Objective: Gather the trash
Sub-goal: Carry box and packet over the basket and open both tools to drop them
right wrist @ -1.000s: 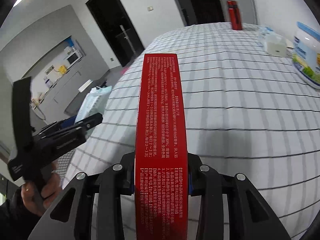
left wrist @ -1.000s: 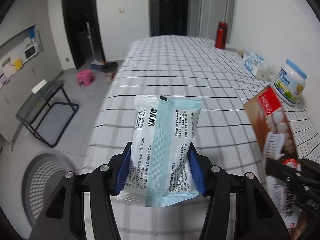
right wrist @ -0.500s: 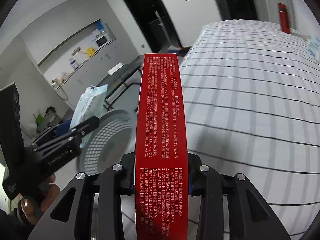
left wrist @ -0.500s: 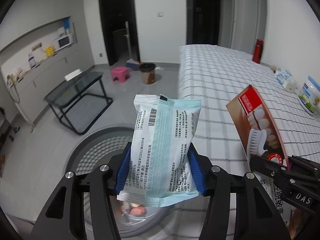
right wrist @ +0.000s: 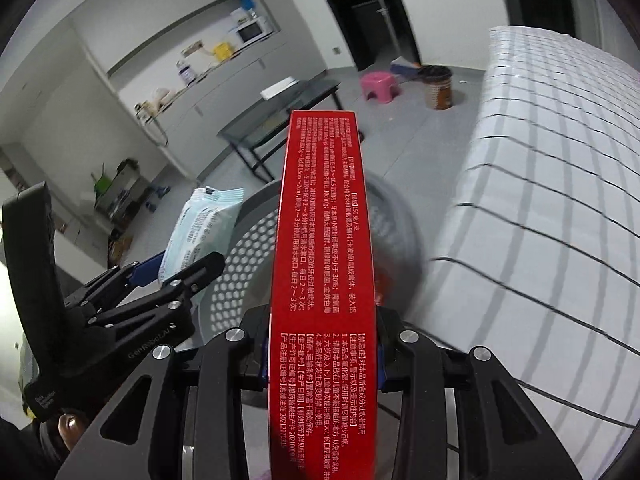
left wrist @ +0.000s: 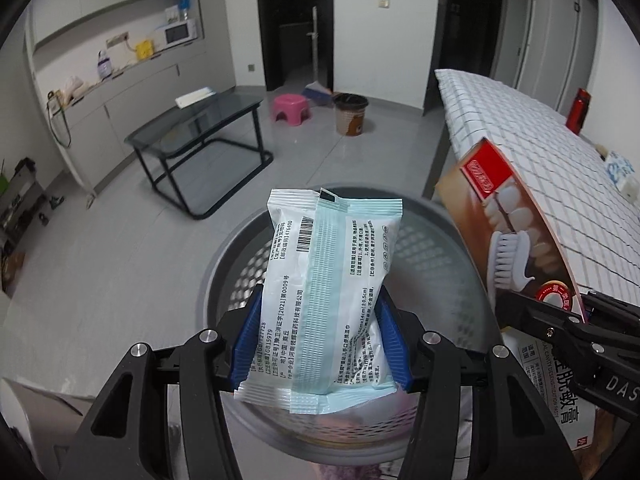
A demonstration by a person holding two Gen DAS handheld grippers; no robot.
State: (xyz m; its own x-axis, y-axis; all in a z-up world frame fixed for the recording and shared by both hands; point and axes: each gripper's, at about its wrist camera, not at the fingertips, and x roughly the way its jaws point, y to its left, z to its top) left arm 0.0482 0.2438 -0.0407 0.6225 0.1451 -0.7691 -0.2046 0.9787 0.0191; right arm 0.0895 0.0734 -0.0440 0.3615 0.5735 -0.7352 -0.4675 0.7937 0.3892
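Note:
My left gripper [left wrist: 320, 344] is shut on a pale blue and white wipes packet [left wrist: 324, 296], held upright above the grey perforated trash basket [left wrist: 224, 264]. My right gripper [right wrist: 322, 354] is shut on a long red toothpaste box [right wrist: 324, 240], also over the basket [right wrist: 248, 256]. In the left wrist view the box [left wrist: 508, 232] and right gripper [left wrist: 560, 332] sit at the right, beside the basket. In the right wrist view the left gripper [right wrist: 176, 276] with the packet [right wrist: 200, 228] is at the left. Some trash lies at the basket's bottom.
A table with a white checked cloth [left wrist: 540, 152] runs along the right, with a red bottle [left wrist: 578, 110] on it. On the floor beyond stand a black glass-topped table [left wrist: 200, 136], a pink stool [left wrist: 290, 108] and a brown bin [left wrist: 351, 120].
Both grippers have swung left off the table and now hang over the trash basket, each still holding its item.

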